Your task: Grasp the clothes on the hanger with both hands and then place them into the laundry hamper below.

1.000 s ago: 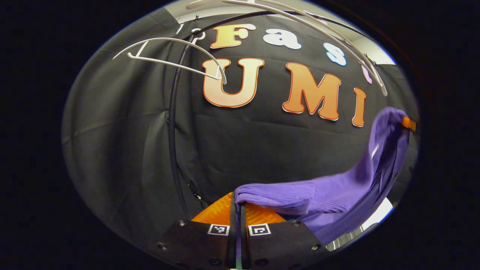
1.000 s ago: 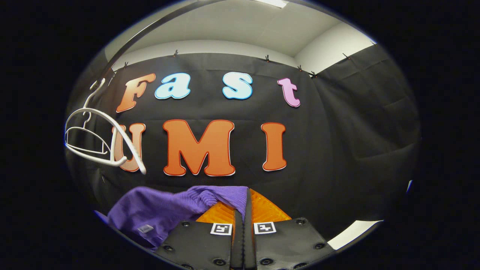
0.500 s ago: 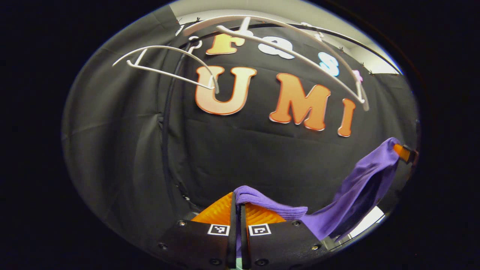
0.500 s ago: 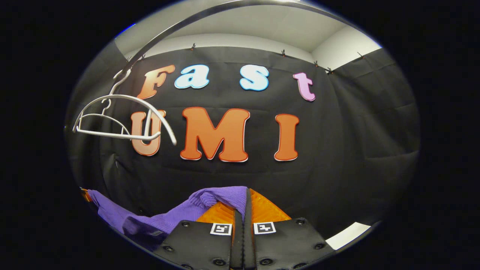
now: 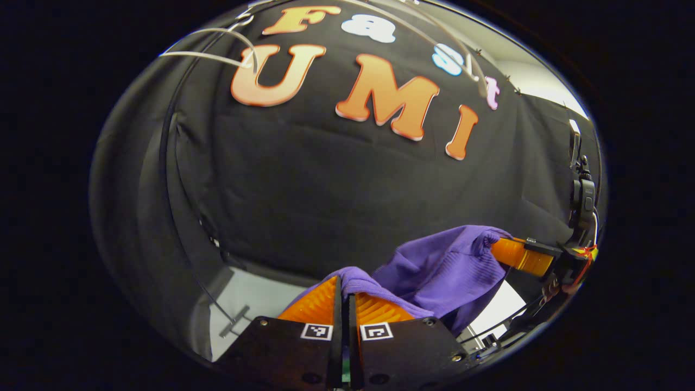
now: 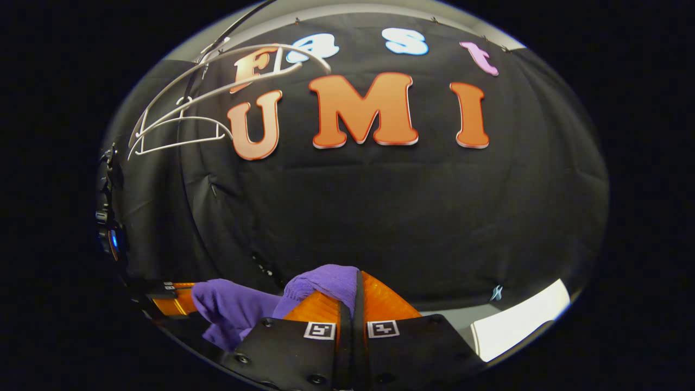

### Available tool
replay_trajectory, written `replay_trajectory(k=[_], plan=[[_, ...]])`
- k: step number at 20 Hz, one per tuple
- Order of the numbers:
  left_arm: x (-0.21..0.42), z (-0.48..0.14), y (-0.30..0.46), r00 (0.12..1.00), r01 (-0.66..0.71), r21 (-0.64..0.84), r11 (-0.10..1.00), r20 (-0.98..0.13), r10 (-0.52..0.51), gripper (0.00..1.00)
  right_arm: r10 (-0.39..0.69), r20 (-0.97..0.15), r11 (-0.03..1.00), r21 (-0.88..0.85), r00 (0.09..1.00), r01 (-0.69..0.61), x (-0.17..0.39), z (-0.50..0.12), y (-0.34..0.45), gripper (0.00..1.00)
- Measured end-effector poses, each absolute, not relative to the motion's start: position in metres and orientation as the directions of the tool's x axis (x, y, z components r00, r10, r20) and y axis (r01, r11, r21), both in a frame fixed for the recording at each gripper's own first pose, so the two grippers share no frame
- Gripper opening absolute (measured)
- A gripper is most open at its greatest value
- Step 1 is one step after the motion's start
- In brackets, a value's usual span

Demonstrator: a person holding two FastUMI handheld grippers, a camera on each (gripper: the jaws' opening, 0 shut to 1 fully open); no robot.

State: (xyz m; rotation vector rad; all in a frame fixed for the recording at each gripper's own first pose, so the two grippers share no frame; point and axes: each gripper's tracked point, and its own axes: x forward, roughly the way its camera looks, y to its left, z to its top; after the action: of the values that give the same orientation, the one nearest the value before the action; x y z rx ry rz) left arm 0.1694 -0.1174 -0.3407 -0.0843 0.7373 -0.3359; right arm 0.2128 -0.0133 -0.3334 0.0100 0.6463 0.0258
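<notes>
Both grippers, left gripper (image 5: 343,293) and right gripper (image 6: 352,288), are clamping jaws closed on the purple garment (image 5: 445,266), bunched between them, white hangers (image 6: 179,119) hanging bare above.

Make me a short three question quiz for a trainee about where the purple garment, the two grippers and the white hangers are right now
1. True or false: the left gripper is shut on the purple garment.
2. Multiple choice: in the right gripper view, the white hangers sit A) upper left, on the rail, bare; B) lower right, on the floor; C) inside the garment.
3. Fill in: the garment spans between the left gripper and the ____ gripper.

Key:
1. True: both fingers pinch a fold of it.
2. A.
3. Right: it also grips the cloth, so the garment hangs between the two, off the hangers.
</notes>
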Motion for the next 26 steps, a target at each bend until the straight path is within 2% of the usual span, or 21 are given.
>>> replay_trajectory(k=[3,9,13,18,19,21,24,25,26], plan=[[0.141,-0.372,-0.129,0.610,0.230,-0.258,0.938,-0.713,-0.346,0.06,0.016,-0.723,0.999,0.038,0.690,0.016,0.179,-0.384,-0.006,0.08],[0.116,-0.403,-0.113,0.526,0.196,-0.142,0.970,-0.820,-0.226,0.06,-0.005,-0.840,0.999,0.021,0.543,0.042,0.146,-0.428,-0.009,0.08],[0.103,-0.423,-0.118,0.450,0.124,-0.222,0.967,-0.856,-0.254,0.06,-0.019,-0.899,0.998,0.009,0.438,0.061,0.129,-0.454,-0.014,0.08],[0.102,-0.429,-0.107,0.456,0.079,-0.227,0.971,-0.857,-0.238,0.06,-0.023,-0.911,0.994,0.023,0.412,0.106,0.126,-0.459,-0.020,0.11],[0.100,-0.430,-0.108,0.453,0.083,-0.229,0.970,-0.858,-0.241,0.06,-0.022,-0.912,0.993,0.028,0.409,0.117,0.125,-0.458,-0.021,0.05],[0.098,-0.435,-0.104,0.432,0.083,-0.206,0.975,-0.874,-0.222,0.11,0.001,-0.912,0.990,0.057,0.409,0.126,0.125,-0.461,-0.016,0.42],[0.096,-0.441,-0.093,0.414,0.062,-0.156,0.986,-0.895,-0.168,0.78,-0.002,-0.907,0.991,0.053,0.420,0.119,0.129,-0.460,-0.016,1.00],[0.097,-0.441,-0.089,0.417,0.048,-0.158,0.986,-0.894,-0.164,1.00,-0.009,-0.904,0.992,0.046,0.427,0.118,0.131,-0.458,-0.017,1.00],[0.099,-0.438,-0.087,0.423,0.036,-0.164,0.986,-0.891,-0.164,0.98,-0.010,-0.902,0.992,0.046,0.431,0.118,0.132,-0.457,-0.016,0.99]])
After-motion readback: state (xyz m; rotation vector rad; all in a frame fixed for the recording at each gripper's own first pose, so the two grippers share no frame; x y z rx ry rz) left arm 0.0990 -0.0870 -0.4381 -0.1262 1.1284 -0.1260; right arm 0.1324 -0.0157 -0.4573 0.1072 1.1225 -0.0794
